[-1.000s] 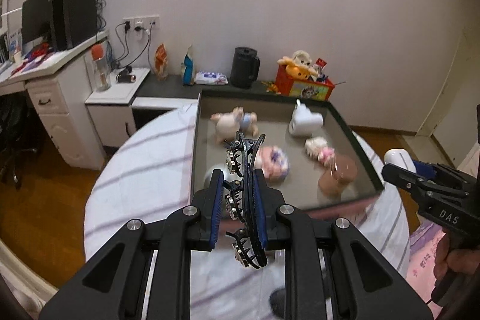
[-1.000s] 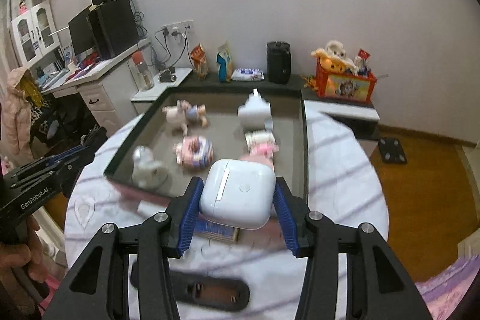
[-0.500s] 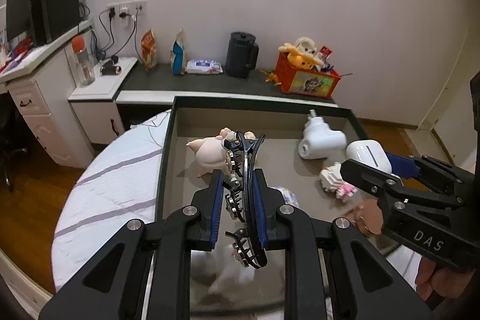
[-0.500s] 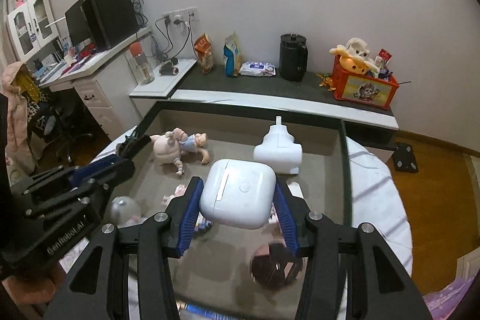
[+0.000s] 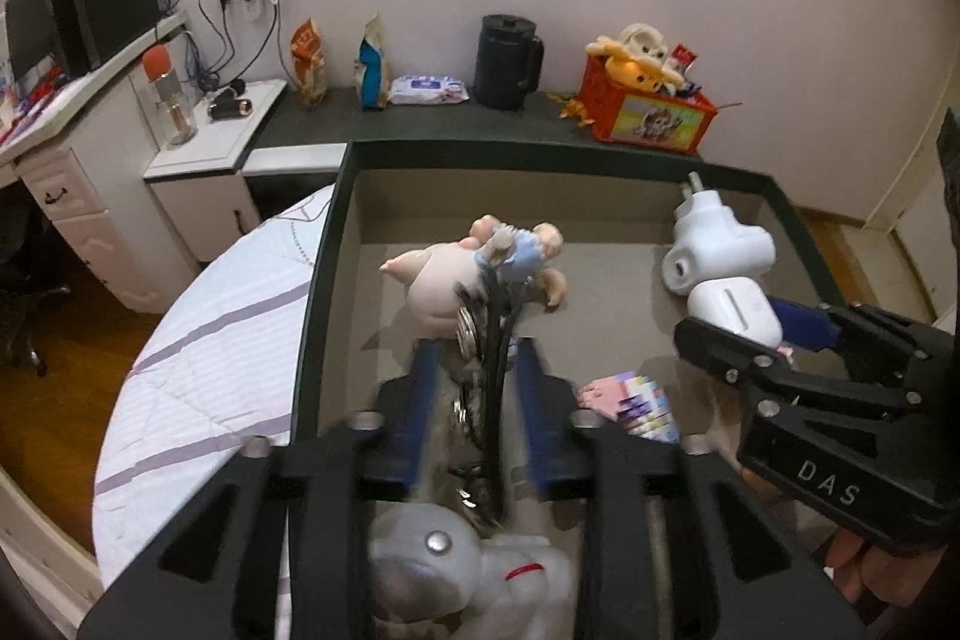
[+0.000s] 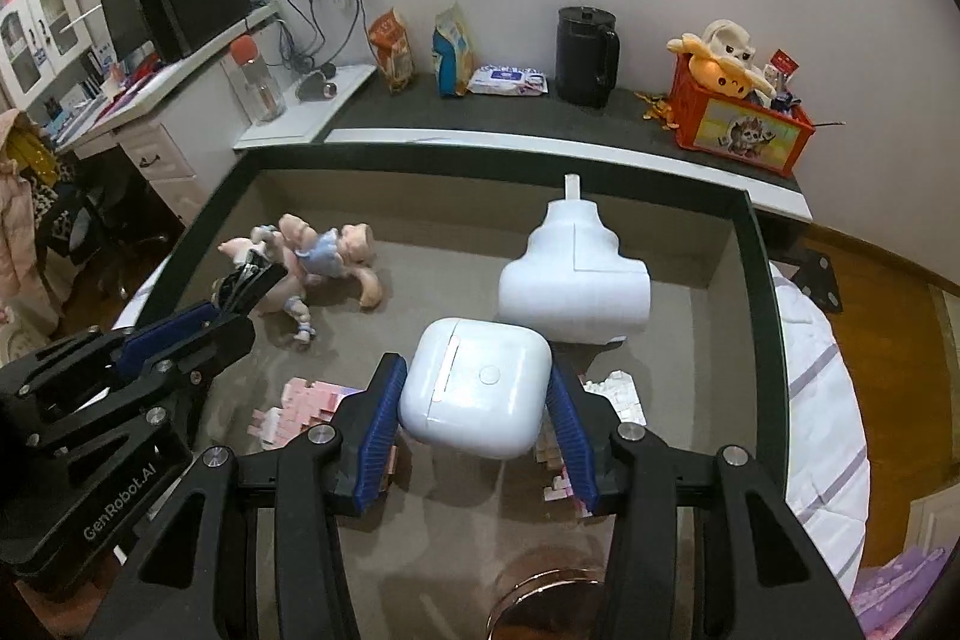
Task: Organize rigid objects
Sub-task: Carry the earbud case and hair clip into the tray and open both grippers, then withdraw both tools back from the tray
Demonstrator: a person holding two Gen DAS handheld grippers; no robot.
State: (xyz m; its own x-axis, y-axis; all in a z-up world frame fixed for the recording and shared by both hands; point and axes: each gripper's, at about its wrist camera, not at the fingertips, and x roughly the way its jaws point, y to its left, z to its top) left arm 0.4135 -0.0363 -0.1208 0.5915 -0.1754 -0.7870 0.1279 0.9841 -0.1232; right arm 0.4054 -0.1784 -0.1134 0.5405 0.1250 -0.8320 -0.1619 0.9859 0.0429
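My left gripper [image 5: 474, 358] has its jaws apart around a black hair claw clip [image 5: 489, 370], blurred, which hangs between the pads over the dark tray [image 5: 324, 244], just before a pink doll [image 5: 474, 268]. Whether a pad still touches the clip I cannot tell. My right gripper [image 6: 474, 400] holds a white earbud case [image 6: 474, 388] low over the tray's middle, with small gaps showing at the pads, just before a white plug adapter [image 6: 576, 280]. The left gripper [image 6: 228, 304] also shows in the right wrist view.
In the tray lie pink block toys [image 6: 300, 400], white blocks [image 6: 618, 388], a white round-headed figure [image 5: 456, 568] and a brown round object [image 6: 546, 598]. The tray rests on a striped round table [image 5: 204, 340]. Behind are a dark shelf with a kettle [image 6: 585, 58] and an orange toy box [image 6: 738, 124].
Both grippers moved forward and down into the tray. The left jaws have opened wide around the clip, which now looks blurred. The right jaws have spread slightly around the case.
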